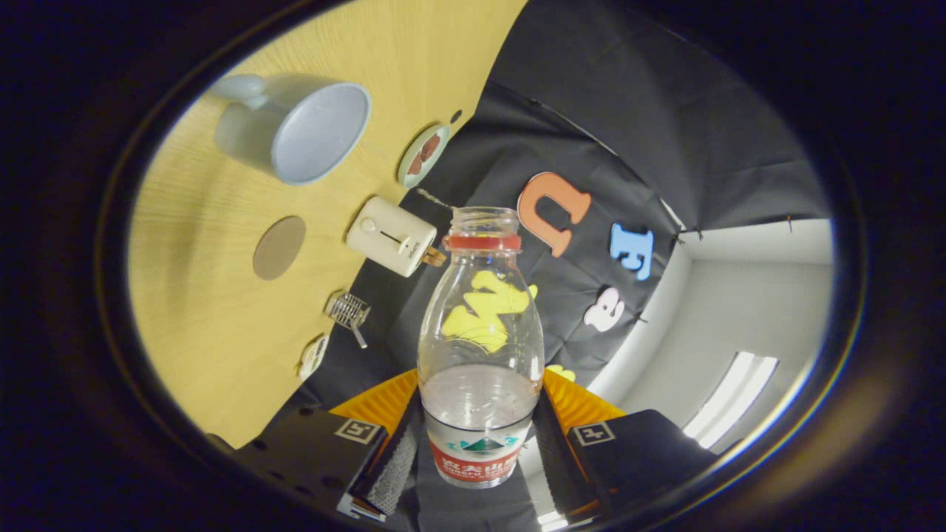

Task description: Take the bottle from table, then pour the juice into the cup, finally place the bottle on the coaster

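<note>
Gripping clear plastic bottle [480,347] at lower centre, gripper [479,451] fingers closed on its labelled base; cap off, red neck ring, little clear liquid inside. Upper left: pale blue cup [310,133], empty, on wood-grain table [199,318]. Round flat coaster [279,247] below cup.

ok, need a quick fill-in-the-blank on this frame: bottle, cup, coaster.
1. The clear plastic bottle with the red neck ring is clamped between the gripper fingers and has no ____ on its mouth.
2. The pale blue cup lies beyond the bottle and holds ____ juice.
3. The round brown coaster on the wooden table has ____ on it.

Missing: cap; no; nothing
</note>
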Demonstrator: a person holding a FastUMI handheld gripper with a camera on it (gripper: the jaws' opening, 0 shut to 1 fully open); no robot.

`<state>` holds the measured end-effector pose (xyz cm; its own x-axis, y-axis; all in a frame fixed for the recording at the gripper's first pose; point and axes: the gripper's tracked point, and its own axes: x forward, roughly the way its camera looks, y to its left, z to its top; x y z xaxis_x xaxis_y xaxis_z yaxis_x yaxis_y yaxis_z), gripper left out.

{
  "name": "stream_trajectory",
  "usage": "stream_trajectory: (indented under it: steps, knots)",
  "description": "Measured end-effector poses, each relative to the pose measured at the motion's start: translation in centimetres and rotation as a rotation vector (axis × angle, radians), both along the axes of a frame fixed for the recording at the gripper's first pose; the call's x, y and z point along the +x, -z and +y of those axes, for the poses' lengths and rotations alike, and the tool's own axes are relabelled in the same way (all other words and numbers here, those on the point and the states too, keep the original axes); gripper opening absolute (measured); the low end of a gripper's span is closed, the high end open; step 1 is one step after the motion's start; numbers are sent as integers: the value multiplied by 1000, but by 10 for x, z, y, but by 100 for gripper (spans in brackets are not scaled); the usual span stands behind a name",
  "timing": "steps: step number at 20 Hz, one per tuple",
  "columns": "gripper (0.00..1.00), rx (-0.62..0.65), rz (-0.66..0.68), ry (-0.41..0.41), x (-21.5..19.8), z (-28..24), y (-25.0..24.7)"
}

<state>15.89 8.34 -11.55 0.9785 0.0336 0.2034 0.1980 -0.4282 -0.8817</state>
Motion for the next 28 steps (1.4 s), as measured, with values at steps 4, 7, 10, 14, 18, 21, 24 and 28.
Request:
stream_trajectory:
  steps: [4,7,10,14,18,21,24,28]
  knots:
    - [80,250,88,60,6,-30,20]
    - [80,357,101,72,9,-47,26]
    - [80,579,197,100,14,-61,49]
    - [80,832,279,130,21,-67,55]
    - [80,1083,300,121,32,-64,45]
    - [80,1241,311,106,40,-59,36]
    - [81,1449,321,74,44,-52,26]
    - [81,1655,256,25,59,-53,2]
